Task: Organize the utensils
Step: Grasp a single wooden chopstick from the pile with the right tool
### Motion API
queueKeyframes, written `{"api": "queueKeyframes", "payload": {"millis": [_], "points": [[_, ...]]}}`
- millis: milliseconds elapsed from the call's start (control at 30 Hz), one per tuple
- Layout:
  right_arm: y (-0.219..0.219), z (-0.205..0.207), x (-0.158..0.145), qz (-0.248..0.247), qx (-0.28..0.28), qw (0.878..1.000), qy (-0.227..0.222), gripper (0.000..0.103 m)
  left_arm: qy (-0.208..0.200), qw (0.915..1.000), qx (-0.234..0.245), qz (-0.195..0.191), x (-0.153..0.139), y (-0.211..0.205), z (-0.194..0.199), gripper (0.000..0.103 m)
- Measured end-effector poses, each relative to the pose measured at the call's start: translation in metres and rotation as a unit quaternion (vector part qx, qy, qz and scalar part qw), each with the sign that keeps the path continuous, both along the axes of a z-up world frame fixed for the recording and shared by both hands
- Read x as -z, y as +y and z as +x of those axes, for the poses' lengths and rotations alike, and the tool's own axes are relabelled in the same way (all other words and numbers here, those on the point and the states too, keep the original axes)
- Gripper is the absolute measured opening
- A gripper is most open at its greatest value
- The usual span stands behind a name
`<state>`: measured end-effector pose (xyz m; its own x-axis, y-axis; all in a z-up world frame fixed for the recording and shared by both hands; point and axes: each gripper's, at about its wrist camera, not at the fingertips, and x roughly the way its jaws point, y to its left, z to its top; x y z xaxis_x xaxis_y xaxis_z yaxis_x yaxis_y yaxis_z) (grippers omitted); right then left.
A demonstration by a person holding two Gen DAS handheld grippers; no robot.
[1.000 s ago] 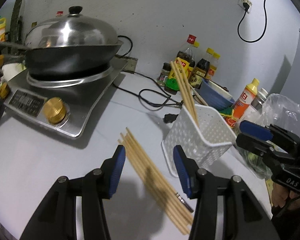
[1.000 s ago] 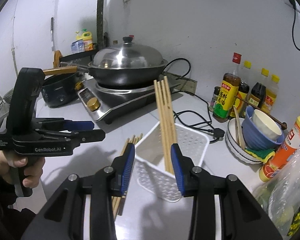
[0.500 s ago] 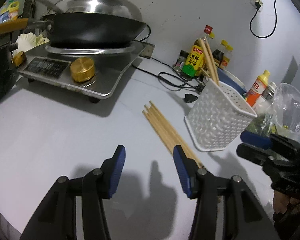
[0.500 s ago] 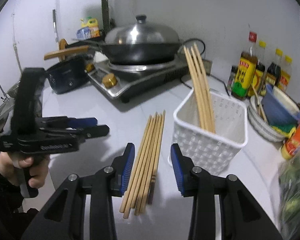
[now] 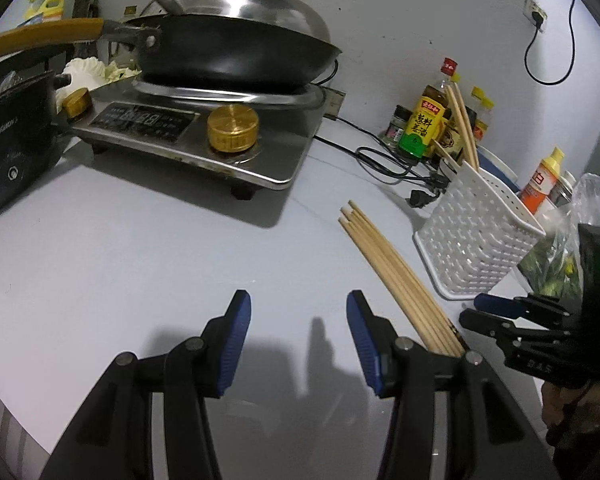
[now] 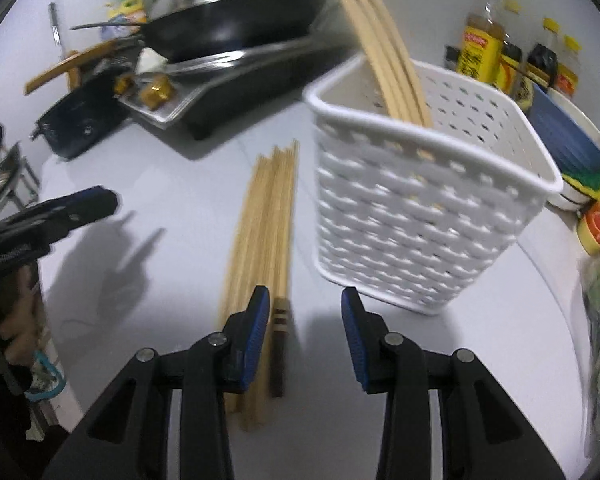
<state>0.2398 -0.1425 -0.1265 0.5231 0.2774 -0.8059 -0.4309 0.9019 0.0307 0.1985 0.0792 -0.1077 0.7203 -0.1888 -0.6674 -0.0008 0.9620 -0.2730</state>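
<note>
Hovering Over the Loose Chopsticks

Looking along our right gripper (image 6: 305, 334), we saw its blue pads standing apart with nothing between them. A bundle of loose chopsticks (image 6: 264, 236) lay flat on the pale counter (image 6: 180, 184), running from 6 o'clock toward 12 o'clock in the right wrist view. The left pad sat above the near end of the bundle; we could not tell whether it touched the sticks. Just beside the bundle, at 2 o'clock from our pads, stood the white perforated basket (image 6: 416, 208), upright, with a few more chopsticks (image 6: 384, 48) leaning inside it and rising past its rim toward 12 o'clock.

Our left gripper (image 5: 299, 342) was likewise parted and empty, poised over bare counter. In its view the loose bundle lay at 2 o'clock from the pads, slanting up toward 11 o'clock, with its near end hidden behind the gripper's right finger. The basket stood further out at 2 o'clock. At 3 o'clock we could see our right gripper, held in a hand (image 5: 576, 404).

Behind all this, at 11 o'clock, a lidded wok (image 5: 236, 52) rested on a cooker (image 5: 204, 136). Sauce bottles (image 5: 424, 124) lined the wall at 1 o'clock.
</note>
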Motion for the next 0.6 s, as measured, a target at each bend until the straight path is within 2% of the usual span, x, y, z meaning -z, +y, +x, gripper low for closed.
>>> {"api": "queueKeyframes", "payload": {"millis": [67,100,267,600], "points": [[-0.002,0.003,0.007,-0.005,0.005,1.000,0.003,0.032,0.002,1.0000,0.001,-0.002,0.001,0.000,0.001,0.050],[-0.003,0.005,0.008,-0.004,0.005,1.000,0.005,0.026,0.003,1.0000,0.002,-0.002,0.002,0.000,0.002,0.050],[0.002,0.010,0.014,0.001,0.003,1.000,0.007,0.017,0.003,1.0000,0.002,-0.004,0.002,0.001,0.002,0.050],[0.011,0.015,0.015,0.015,-0.005,1.000,0.008,0.017,0.006,1.0000,-0.001,0.002,0.002,0.000,0.001,0.050]]}}
